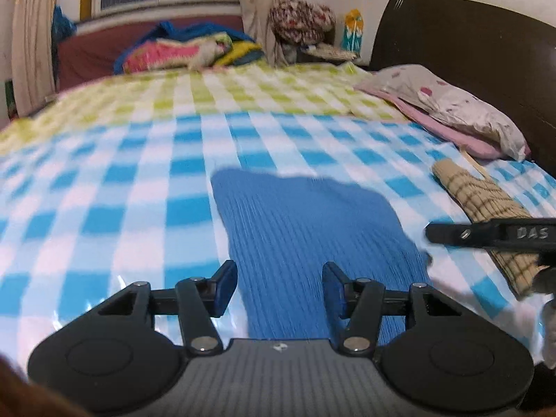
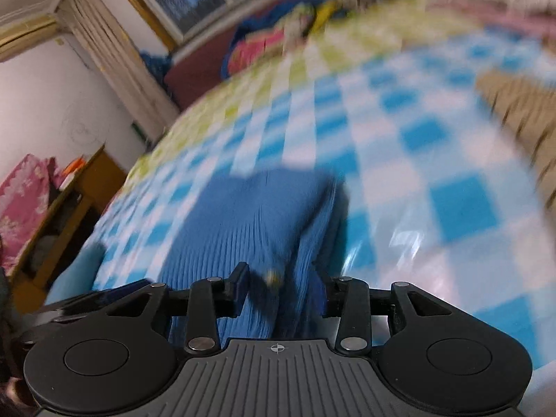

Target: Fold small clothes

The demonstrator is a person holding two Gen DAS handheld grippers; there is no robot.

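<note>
the blue cloth [image 1: 312,229] lay flat on the checked bed [image 1: 104,208], its long axis running away from both tools, ribs along the same line. the left tool [image 1: 279,288] hung low over the near end of the cloth, jaws wide and holding nothing, the fabric showing between its pads [image 1: 226,286]. the right tool [image 2: 283,290] sat at the cloth's right edge, where the fabric [image 2: 243,215] looked ridged or doubled over; its jaws stood apart, and blue cloth filled the gap between them, but the blur left it unclear whether anything was pinched. from the left view the right tool's finger [image 1: 486,234] reached in just beside the cloth's right edge, over a tan checked cloth [image 1: 486,201] that lay close by on that side.

both tools were about equally near, the left over the middle, the right on the edge. the fold would likely go across the short way, right edge toward left. to the left and ahead the bed was open sheet; the tan cloth and a pillow [image 1: 469,111] crowded the right, so that side had less room
</note>
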